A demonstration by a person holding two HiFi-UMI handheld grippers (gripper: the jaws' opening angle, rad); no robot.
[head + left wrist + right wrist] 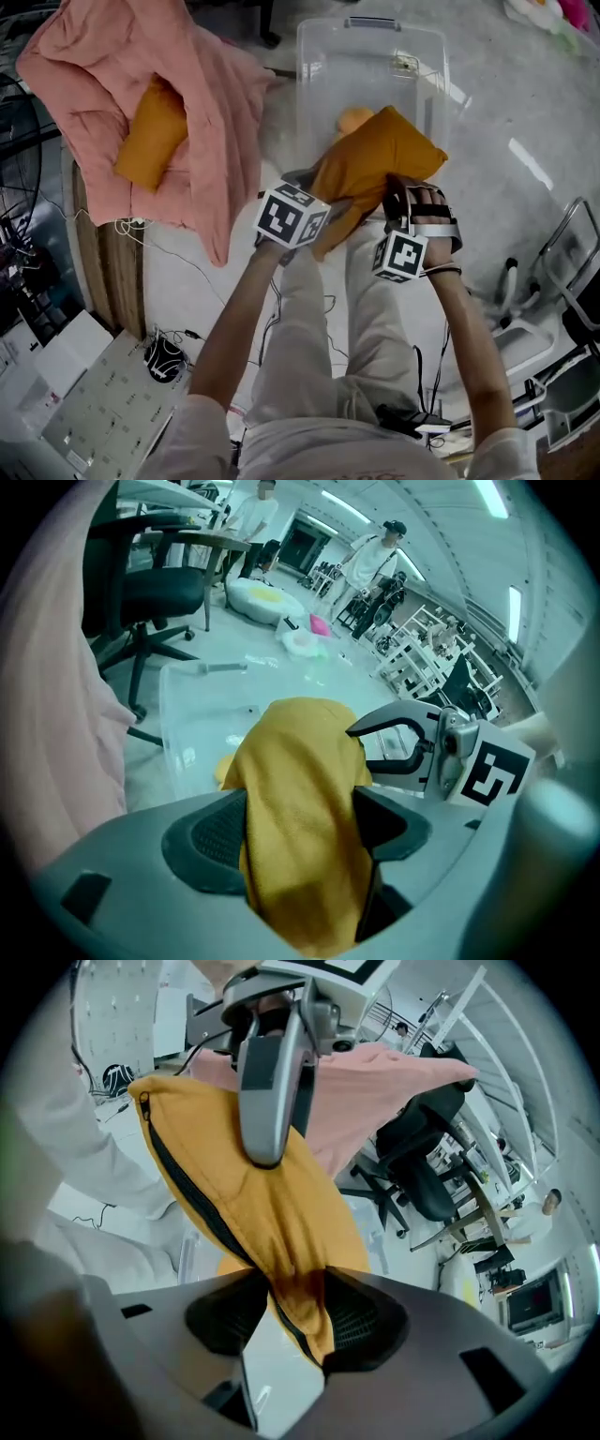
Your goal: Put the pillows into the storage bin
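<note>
Both grippers hold one orange pillow [375, 159] over the near edge of the clear storage bin [323, 56]. My left gripper [323, 208] is shut on the pillow's left corner, and the fabric [300, 789] bulges between its pads. At the right edge, my right gripper [397, 204] is shut on the zipper seam [281, 1260]. A small patch of orange [353, 117] shows inside the bin behind the held pillow. A second orange pillow [150, 136] lies on the pink comforter [202, 103] at the left.
The comforter drapes over a wooden table [103, 272] at the left. Cables [169, 356] and papers [103, 403] lie on the floor near the person's legs. Metal chair frames [562, 281] stand at the right. A black office chair [150, 592] stands beyond the bin.
</note>
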